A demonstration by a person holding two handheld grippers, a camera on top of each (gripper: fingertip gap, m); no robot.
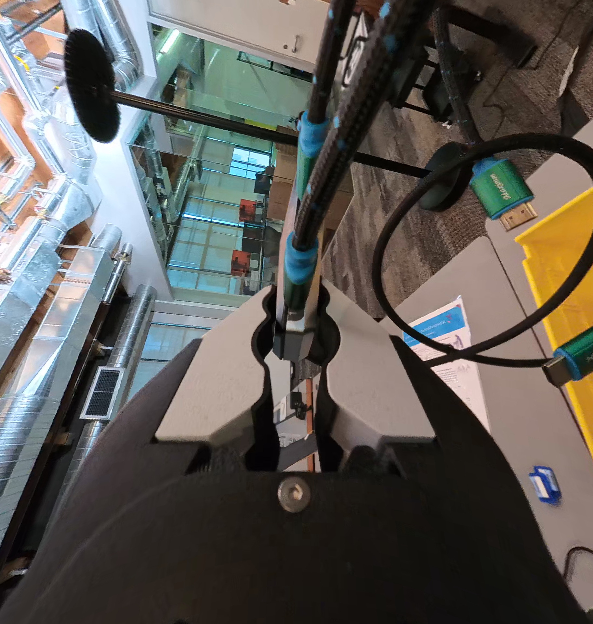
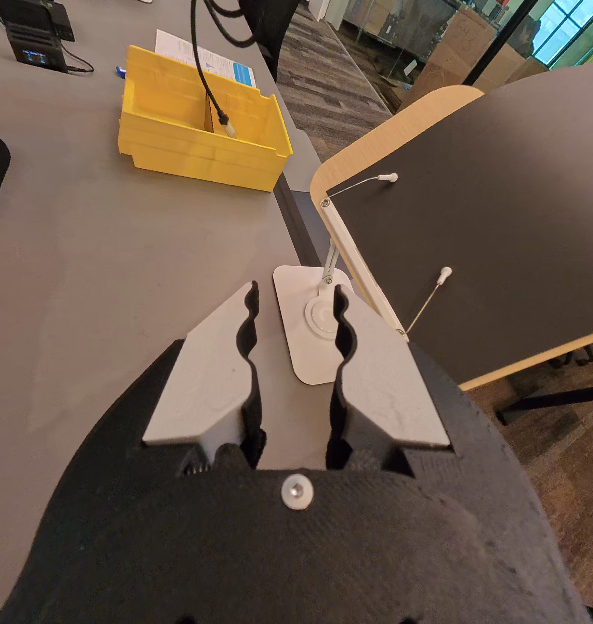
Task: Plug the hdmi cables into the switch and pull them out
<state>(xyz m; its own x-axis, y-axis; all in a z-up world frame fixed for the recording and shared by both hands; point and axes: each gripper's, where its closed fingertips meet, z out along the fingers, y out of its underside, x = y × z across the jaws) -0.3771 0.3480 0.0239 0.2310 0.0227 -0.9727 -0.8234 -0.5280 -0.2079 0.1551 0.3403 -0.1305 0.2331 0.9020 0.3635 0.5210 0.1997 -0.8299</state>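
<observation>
An open workshop with silver ducts and glass walls is showing behind a grey counter (image 2: 85, 270). In the left wrist view, the left tool (image 1: 297, 324) is clamping the switch (image 1: 297, 332), a slim dark box held up in the air at its tip. Two green plugs (image 1: 300, 270) are sitting in the switch at 12 o'clock, their braided cables running up and away. At 2 o'clock a loose cable is looping past, with one green plug (image 1: 501, 190) hanging free and a second one (image 1: 584, 351) at 3 o'clock, so plugging seems partly done, with those and all the pulling out left.

In the right wrist view, the right tool (image 2: 297, 341) is hovering wide and empty over the counter. A yellow bin (image 2: 200, 135) is sitting at 11 o'clock with a black cable dangling into it. A white lamp base (image 2: 308, 324) is lying just beyond the tool's tip, and a dark divider panel (image 2: 491, 219) is standing at 2 o'clock, crowding any reach that way.
</observation>
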